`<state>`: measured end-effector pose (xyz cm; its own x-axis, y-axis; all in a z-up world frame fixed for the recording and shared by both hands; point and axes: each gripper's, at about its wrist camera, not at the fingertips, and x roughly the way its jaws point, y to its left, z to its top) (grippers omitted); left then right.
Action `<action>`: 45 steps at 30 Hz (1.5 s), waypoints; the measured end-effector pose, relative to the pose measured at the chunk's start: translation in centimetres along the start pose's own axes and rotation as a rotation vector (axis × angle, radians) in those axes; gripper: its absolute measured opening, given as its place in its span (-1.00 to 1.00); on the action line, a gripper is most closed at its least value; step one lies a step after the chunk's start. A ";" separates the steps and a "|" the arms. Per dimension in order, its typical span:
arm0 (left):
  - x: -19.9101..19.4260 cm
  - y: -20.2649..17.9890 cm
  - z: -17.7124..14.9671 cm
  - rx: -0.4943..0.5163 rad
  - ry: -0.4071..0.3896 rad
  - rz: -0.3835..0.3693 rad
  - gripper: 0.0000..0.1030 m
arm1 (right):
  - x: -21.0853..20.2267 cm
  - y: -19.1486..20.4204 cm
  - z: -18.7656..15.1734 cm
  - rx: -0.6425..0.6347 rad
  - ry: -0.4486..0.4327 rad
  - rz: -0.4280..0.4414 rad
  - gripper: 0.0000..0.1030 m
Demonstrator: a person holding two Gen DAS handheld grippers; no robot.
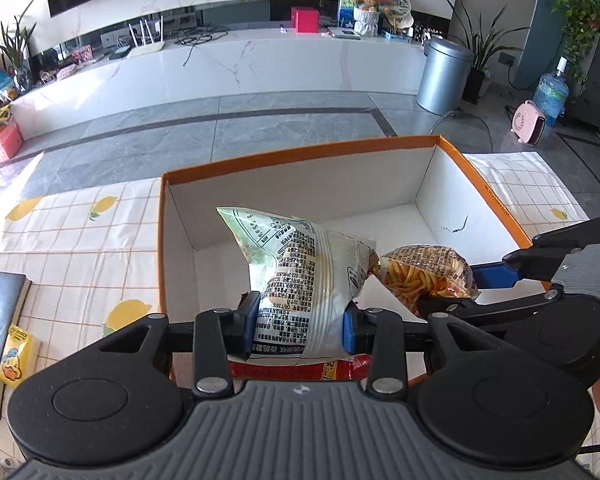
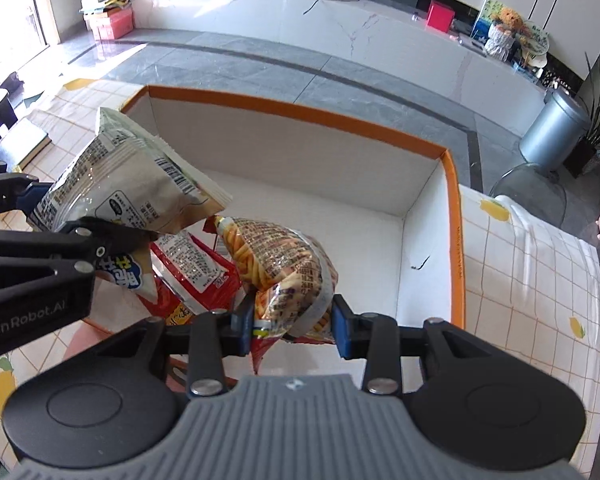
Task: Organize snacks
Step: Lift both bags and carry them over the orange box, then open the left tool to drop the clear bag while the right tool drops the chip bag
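Fingers clamped on pale green crinkly snack bag and fry-printed packet, poised over orange-rimmed white cardboard box for dropping in.

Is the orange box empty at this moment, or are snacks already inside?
Partly filled. The orange box already holds red packets at its near end; the rest of its white floor is bare. The two gripped bags hang above it.

Bright daylight, sharp, fisheye-curved edges.
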<state>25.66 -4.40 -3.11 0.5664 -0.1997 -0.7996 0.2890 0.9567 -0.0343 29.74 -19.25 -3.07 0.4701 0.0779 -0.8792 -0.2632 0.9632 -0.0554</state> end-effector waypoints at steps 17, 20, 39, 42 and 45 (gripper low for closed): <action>4.5 0.6 -0.8 0.032 0.219 0.004 -0.15 | 6.1 -1.0 2.7 -0.015 0.200 -0.021 -0.30; 4.7 0.3 -0.7 0.031 0.213 0.018 -0.14 | 6.4 -0.8 2.4 -0.025 0.209 -0.032 -0.29; -1.3 -0.2 0.1 0.034 0.096 0.054 0.69 | 1.7 0.1 2.5 -0.093 0.136 -0.088 0.29; -3.3 -0.4 -0.4 0.038 0.054 0.068 0.71 | -0.3 0.0 2.4 -0.075 0.091 -0.093 0.35; -4.9 -0.8 -1.2 0.033 0.027 0.068 0.71 | -2.4 -0.2 1.6 -0.046 0.047 -0.094 0.45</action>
<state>21.71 -3.94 0.16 0.5649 -0.1283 -0.8151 0.2762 0.9603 0.0402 30.07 -19.24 -0.17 0.4547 -0.0257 -0.8903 -0.2583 0.9528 -0.1595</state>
